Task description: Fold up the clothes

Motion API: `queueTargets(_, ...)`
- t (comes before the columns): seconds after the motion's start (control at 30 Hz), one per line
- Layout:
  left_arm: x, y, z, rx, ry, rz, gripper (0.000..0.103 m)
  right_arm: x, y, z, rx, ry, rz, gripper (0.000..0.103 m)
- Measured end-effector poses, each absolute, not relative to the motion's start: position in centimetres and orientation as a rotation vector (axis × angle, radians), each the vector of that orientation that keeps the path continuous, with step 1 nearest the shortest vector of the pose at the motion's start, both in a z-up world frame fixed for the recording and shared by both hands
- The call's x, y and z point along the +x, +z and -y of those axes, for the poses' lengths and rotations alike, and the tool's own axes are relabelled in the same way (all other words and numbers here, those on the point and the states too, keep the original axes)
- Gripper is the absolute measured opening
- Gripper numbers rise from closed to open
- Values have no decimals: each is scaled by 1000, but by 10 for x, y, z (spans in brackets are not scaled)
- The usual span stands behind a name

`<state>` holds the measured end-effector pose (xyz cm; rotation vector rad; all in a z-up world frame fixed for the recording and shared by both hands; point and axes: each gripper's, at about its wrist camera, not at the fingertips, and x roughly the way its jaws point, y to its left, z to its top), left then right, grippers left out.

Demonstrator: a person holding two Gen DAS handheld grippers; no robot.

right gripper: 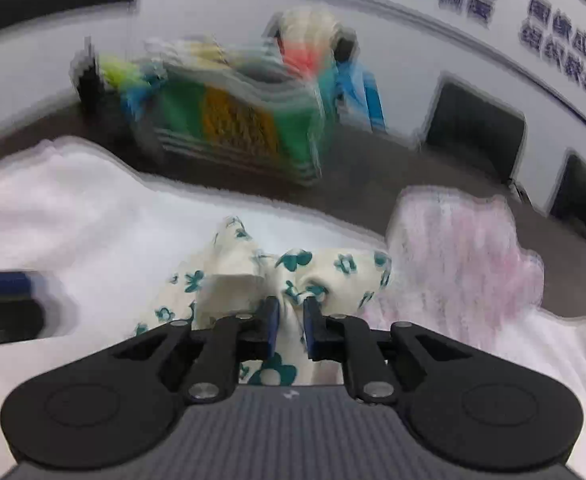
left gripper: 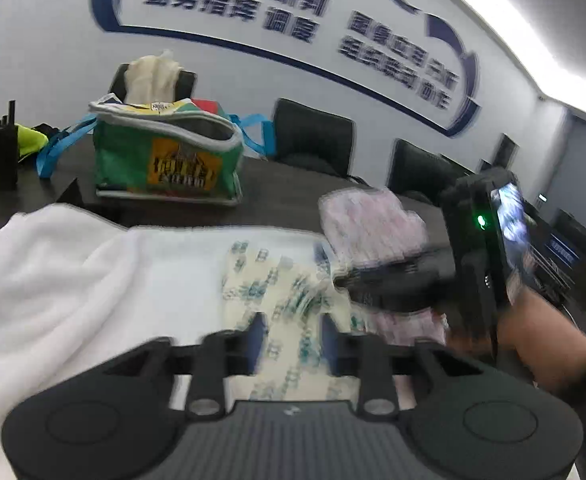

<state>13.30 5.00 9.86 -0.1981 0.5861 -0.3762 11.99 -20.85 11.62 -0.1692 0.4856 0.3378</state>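
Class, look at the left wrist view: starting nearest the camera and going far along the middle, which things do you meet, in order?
left hand-held gripper → floral garment → white towel → dark table → green bag → black chairs → wall lettering

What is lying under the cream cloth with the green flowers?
Under the floral cloth lies a white towel, spread over the dark table. A pink garment sits beside it. What the cloth itself covers cannot be seen.

A green bag [left gripper: 165,156] and black radios [left gripper: 3,152] crowd the far side of the dark table [left gripper: 285,196]. Open tabletop runs between the bag and a pink folded pile [left gripper: 369,224] at right
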Motion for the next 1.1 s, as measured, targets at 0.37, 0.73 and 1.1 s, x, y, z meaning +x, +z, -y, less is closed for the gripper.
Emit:
queueTargets(0.37, -4, 23, -91, -165, -554, -669, 76, -12, 71, 215, -99, 458, -605, 60)
queueTargets(0.73, -85, 17, -70, -341, -490, -707, 4, -113, 24, 181, -89, 510, -645, 3)
queueTargets(1.1, -165, 13, -99, -315, -726, -570, 53, -159, 47, 192, -261, 581, -625, 54)
